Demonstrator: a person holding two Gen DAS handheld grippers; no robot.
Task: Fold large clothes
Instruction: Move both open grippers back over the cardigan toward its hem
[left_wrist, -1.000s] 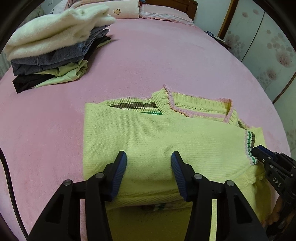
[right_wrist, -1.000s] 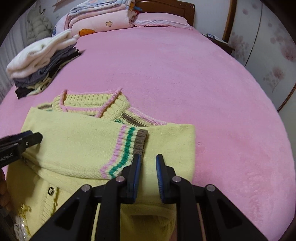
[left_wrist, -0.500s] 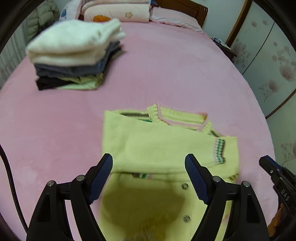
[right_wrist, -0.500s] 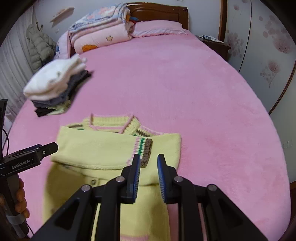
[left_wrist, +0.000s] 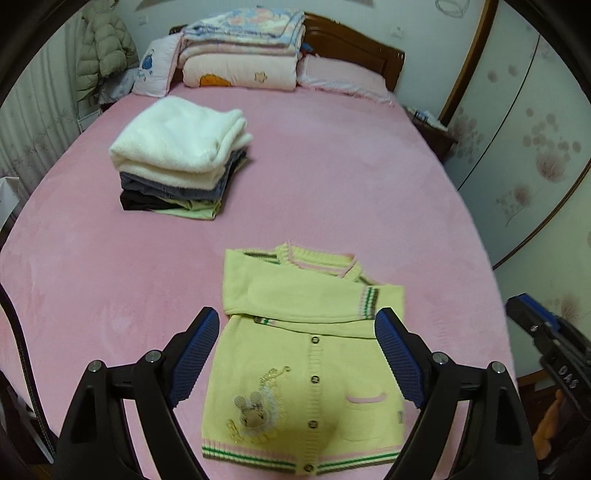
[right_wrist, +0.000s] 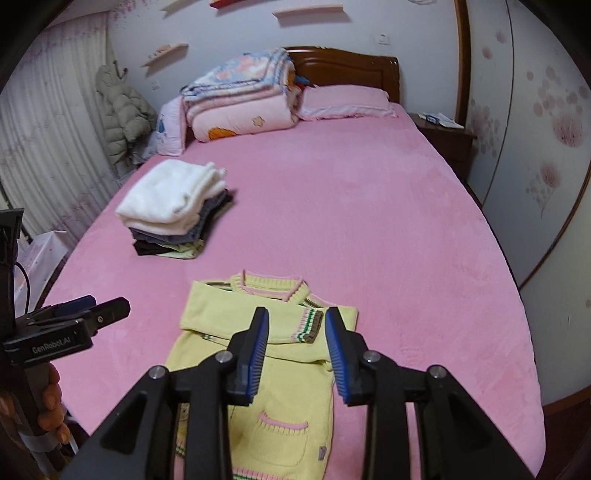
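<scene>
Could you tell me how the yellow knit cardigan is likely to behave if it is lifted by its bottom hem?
The yellow knit cardigan would probably droop and stretch rather than hold shape, since it is soft ribbed knit lying limp on the pink bedspread. Its sleeves, folded loosely across the chest, would likely slide off and unfold. It looks light, and the fuzzy bedspread may drag on it.

White lettering reading "GenRobot.AI" is showing on the side of the black plastic left gripper (right_wrist: 88, 312) in the right wrist view — while the black plastic right gripper (left_wrist: 532, 314), at the left wrist view's edge, is bearing pale letters that look like "DAS".
</scene>
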